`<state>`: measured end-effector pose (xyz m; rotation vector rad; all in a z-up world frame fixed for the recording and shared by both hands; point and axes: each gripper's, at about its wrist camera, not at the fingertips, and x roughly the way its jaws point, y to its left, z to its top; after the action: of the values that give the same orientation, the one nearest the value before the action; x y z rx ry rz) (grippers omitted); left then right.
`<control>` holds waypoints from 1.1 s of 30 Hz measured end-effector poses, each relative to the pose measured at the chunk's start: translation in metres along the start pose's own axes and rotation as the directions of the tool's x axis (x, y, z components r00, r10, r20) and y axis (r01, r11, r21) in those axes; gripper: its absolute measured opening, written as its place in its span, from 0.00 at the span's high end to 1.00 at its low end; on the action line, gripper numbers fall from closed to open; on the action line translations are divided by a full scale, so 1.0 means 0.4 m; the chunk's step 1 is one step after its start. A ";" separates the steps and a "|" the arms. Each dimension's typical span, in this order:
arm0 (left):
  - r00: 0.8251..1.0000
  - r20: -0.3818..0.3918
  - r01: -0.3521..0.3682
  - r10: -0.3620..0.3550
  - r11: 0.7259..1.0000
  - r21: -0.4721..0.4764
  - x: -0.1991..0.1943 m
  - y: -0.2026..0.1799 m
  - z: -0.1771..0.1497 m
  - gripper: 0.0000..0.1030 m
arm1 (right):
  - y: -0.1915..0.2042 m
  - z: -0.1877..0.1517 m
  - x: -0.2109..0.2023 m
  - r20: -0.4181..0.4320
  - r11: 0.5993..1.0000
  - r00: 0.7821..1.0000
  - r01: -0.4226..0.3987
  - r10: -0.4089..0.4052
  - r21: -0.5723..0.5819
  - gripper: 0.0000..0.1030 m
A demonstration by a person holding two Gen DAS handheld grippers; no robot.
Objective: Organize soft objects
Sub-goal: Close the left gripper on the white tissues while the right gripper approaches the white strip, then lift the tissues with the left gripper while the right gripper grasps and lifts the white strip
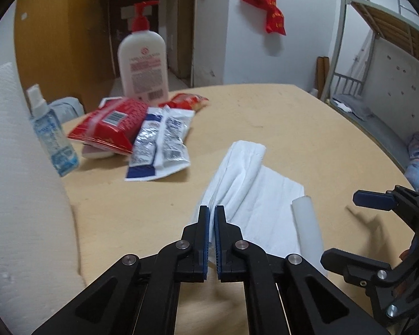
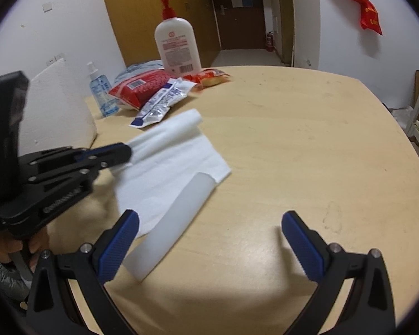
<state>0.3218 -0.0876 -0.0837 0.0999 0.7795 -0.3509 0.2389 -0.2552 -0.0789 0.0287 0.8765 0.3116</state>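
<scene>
The left gripper [image 1: 211,212] is clenched on the near corner of the white towel [image 1: 245,192], with a bunched fold of cloth caught between its blue pads [image 1: 206,231]; the right gripper [image 2: 209,229] hangs released, its jaws spread wide, with nothing between them. The step in hand looks like folding or straightening the towel, and to do it well the pinch should hold firm while the right gripper takes the free edge beside it, so that the cloth is lifted evenly and not dragged into a crease. From the left gripper the towel runs forward and slightly right across the desk [image 1: 307,128], its long axis pointing away toward a loosely rolled far end. Just right of the left gripper lies a translucent white tube [image 1: 307,223] (partly on the towel's edge, nearly parallel to it), which sits just ahead of the right gripper's left finger. Further out to the left sit foil sachets [image 1: 162,139], a red packet [image 1: 109,125], a spray bottle [image 1: 51,136] and a pump bottle [image 1: 142,58].
</scene>
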 end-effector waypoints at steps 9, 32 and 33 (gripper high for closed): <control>0.995 0.088 -0.052 0.052 0.999 -0.007 -0.057 0.013 0.003 0.96 | 0.058 0.018 0.031 -0.038 0.997 0.998 0.040 -0.043 -0.068 0.06; 0.986 0.166 -0.019 0.017 1.000 0.011 -0.120 0.000 -0.013 0.96 | 0.142 -0.004 0.036 -0.081 0.980 0.991 0.090 -0.105 -0.175 0.71; 0.985 0.170 -0.017 0.015 1.000 0.011 -0.123 0.001 -0.013 0.96 | 0.150 -0.008 0.035 -0.076 0.975 0.991 0.095 -0.112 -0.199 0.73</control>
<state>0.2863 -0.0728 -0.0528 0.0869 0.6072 -0.3444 0.2295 -0.1944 -0.0823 -0.2133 0.9270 0.3012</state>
